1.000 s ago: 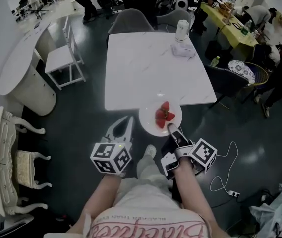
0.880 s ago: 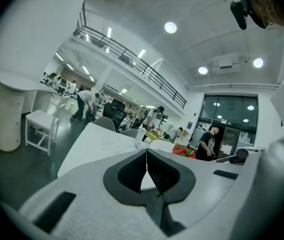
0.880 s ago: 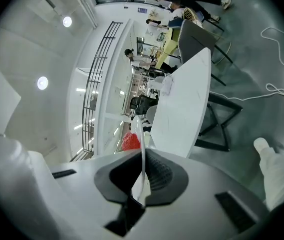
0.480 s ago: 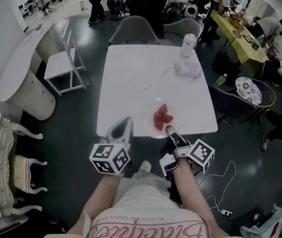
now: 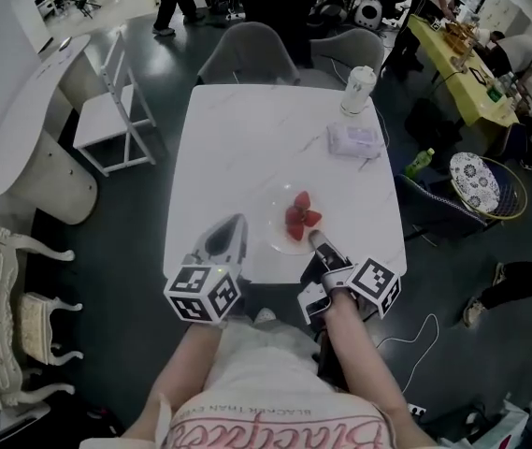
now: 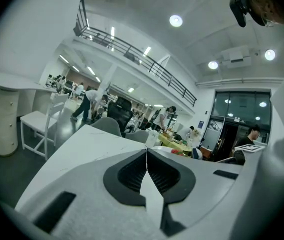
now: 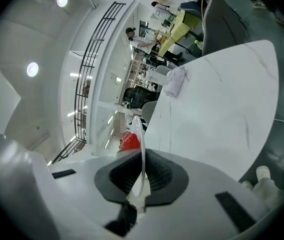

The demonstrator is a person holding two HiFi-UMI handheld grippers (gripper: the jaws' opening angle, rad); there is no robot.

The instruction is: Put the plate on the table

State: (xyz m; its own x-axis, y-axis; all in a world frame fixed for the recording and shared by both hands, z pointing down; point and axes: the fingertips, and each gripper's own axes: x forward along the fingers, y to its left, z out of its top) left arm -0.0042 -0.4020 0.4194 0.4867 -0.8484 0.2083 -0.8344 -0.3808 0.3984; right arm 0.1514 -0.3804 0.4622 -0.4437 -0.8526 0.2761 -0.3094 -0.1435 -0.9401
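A white plate with red strawberries on it lies over the near part of the white table. My right gripper is shut on the plate's near rim. In the right gripper view the plate shows edge-on between the pads, with the strawberries behind them. I cannot tell whether the plate rests on the tabletop. My left gripper hovers over the table's near edge, left of the plate. Its jaws are shut with nothing between them.
A white tissue pack and a white jug stand at the table's far right. A grey chair is at the far side, a white chair at the left and a dark chair at the right. People move about further back.
The plate has moved forward with my right gripper, from beyond the table's near edge to over the tabletop. My left gripper has also come forward to the table's edge.
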